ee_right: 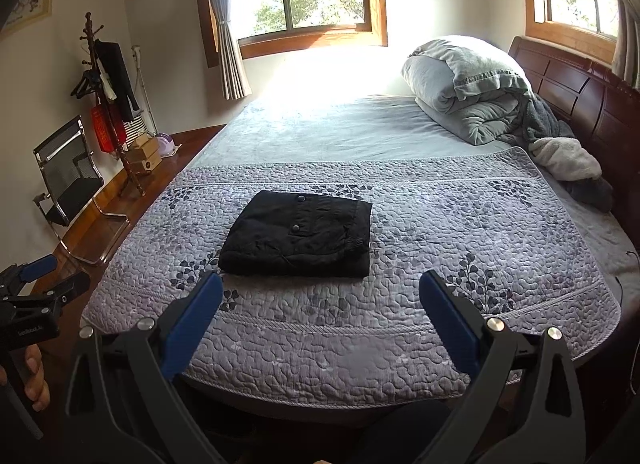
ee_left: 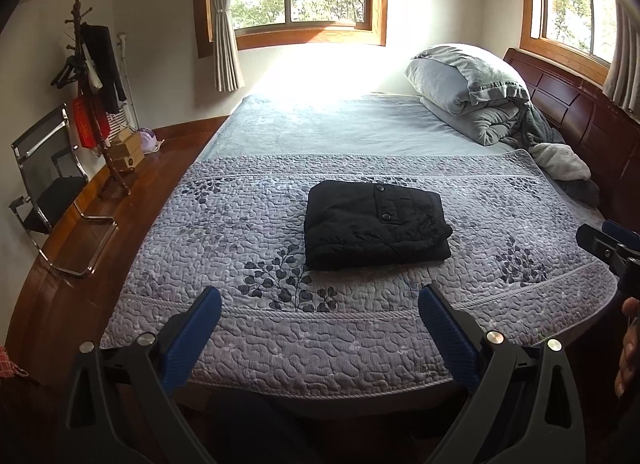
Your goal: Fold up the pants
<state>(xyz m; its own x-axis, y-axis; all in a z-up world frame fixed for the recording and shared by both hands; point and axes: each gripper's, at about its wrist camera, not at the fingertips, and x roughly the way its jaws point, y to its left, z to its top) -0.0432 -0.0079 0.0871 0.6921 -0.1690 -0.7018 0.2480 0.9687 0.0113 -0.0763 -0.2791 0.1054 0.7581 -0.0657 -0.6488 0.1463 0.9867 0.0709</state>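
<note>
The bed (ee_left: 280, 123) carries a quilted coverlet (ee_left: 500, 203); the black pants (ee_left: 374, 223) lie folded in a compact stack at the coverlet's middle. Both the left hand-held gripper (ee_left: 320, 300) and the right hand-held gripper (ee_right: 320, 284) hover at the coverlet's near edge, spread wide, holding nothing. Any further nudge risks unsettling the loose top layer.

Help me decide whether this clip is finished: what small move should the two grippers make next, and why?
Probably none beyond holding both back: the black pants already lie as a compact folded rectangle on the quilted bedspread. The left gripper and right gripper are open, empty and clear of the pants. At most, a light press on the slightly raised right edge.
</note>
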